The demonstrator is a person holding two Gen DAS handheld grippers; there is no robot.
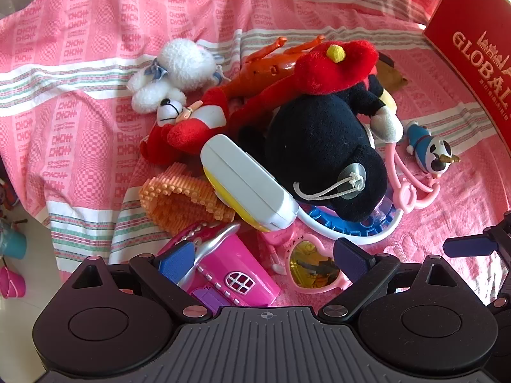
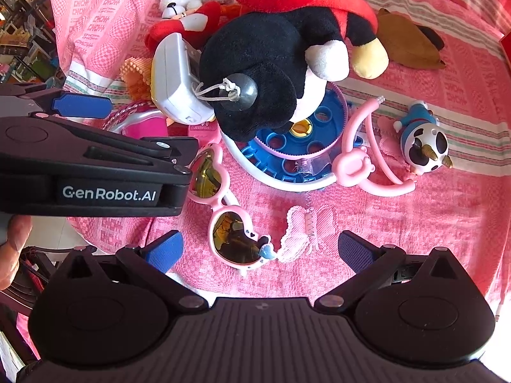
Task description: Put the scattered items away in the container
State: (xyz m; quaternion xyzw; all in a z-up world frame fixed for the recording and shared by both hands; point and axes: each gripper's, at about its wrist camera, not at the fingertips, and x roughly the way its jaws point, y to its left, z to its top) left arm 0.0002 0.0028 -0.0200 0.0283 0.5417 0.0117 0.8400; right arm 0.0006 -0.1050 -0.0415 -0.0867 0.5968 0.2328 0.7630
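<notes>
Both claws hang over a heap of toys on a pink checked cloth [image 1: 95,48]; what lies under the cloth, a bed or a desk, cannot be told from here. Left claw [image 1: 265,257] stands wide open, nothing pressed between its pads; the pink toy house [image 1: 230,271] sits right in its gap, with the heart-shaped sunglasses [image 1: 311,266] toward its right pad. Right claw [image 2: 260,252] equally wide, empty, pointing steeply down; the sunglasses [image 2: 220,204] lie just ahead of it, nearer its left pad, and a pale pink knitted bow [image 2: 300,233] lies flat between the pads' lines. The sunglasses' long axis runs roughly away from the right claw, lens behind lens, so its jaws would close across the narrow width of the near lens; seen from the left claw the frame lies more crosswise. The right hand looks the better placed for them, the left for the house. Behind: a black plush mouse [image 1: 322,140] on top of the heap, a grey-white box [image 1: 246,182] leaning on it, a blue gear disc [image 2: 306,131], a pink toy stethoscope [image 2: 364,159], a small cow-print figure [image 2: 424,146]. The red box [image 1: 472,48] at far right, well apart from the heap, is probably the container, though only one printed wall shows. Nothing gathered yet, by the look of it.
</notes>
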